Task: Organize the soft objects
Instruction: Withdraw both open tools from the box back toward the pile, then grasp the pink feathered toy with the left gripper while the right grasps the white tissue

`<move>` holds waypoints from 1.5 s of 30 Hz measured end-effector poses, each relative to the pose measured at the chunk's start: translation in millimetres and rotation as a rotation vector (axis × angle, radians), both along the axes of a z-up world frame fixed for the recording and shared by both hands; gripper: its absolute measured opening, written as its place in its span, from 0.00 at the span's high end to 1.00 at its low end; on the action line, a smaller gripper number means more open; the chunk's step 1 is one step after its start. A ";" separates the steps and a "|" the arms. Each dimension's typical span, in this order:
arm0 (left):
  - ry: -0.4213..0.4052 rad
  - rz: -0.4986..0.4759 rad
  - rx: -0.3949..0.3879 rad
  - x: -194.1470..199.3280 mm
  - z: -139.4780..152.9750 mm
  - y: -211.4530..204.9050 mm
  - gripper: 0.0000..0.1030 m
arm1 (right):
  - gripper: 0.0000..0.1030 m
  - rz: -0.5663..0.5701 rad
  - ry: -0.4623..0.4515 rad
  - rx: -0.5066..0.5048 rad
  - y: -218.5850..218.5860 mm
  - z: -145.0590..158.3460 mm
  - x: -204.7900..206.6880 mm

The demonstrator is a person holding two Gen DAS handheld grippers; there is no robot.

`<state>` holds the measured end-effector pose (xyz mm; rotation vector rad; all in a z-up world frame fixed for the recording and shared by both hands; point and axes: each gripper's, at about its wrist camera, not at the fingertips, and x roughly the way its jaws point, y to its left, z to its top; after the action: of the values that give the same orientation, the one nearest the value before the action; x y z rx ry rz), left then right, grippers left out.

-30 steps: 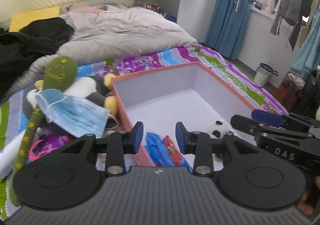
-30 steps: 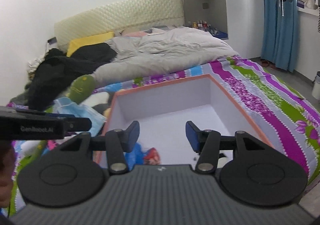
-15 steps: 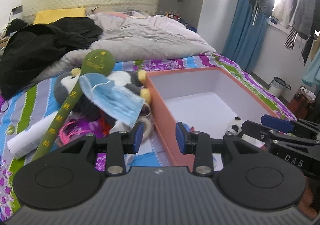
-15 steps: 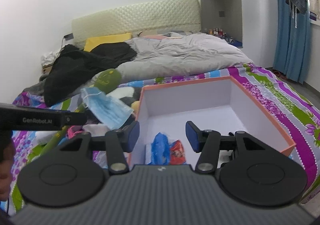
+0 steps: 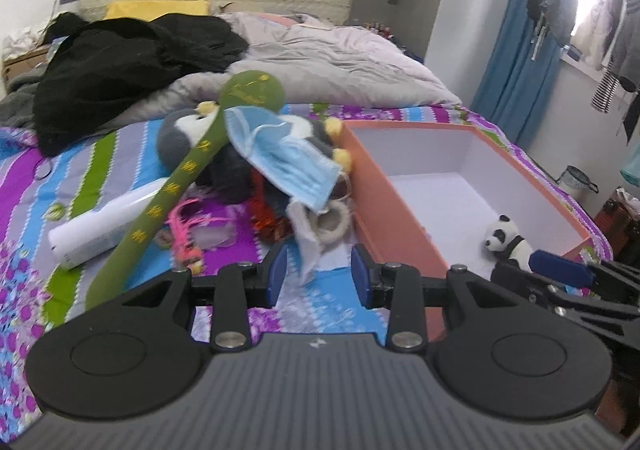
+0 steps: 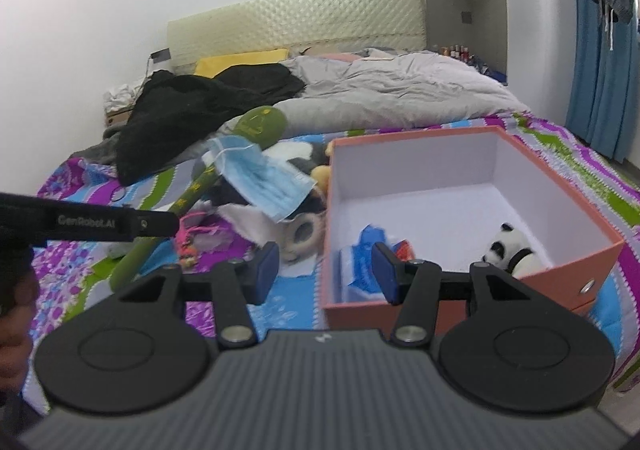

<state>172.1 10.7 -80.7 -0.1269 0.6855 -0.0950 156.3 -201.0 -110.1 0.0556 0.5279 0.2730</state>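
Note:
An orange box with a white inside stands on the striped bedspread. In it lie a small panda plush and a blue and red packet. Left of the box is a pile: a blue face mask, a green long-necked plush, a grey penguin plush, a white tube, a pink trinket. My left gripper is open and empty, above the bedspread before the pile. My right gripper is open and empty at the box's near left corner.
A grey duvet and black clothes lie further up the bed, with a yellow pillow by the headboard. Blue curtains and hanging clothes are at the right. A small bin stands on the floor.
Both grippers have swung left and drawn back from over the box; the pile of soft things now fills the left view. Both stay open and empty.

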 end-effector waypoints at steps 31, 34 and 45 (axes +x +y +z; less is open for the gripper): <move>0.117 0.132 -0.019 -21.8 -53.5 87.6 0.60 | 0.48 0.145 0.197 -0.079 89.6 -39.1 -25.3; 0.138 0.135 -0.010 -5.4 -68.7 91.6 0.60 | 0.48 0.147 0.210 -0.086 96.8 -45.5 -13.8; 0.170 0.129 0.023 58.9 -113.7 99.8 0.56 | 0.49 0.110 0.205 -0.148 121.8 -72.8 37.7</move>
<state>231.1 110.4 -194.4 -0.1577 0.8455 0.0483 194.0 -79.2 -182.9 -0.0905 0.7552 0.3370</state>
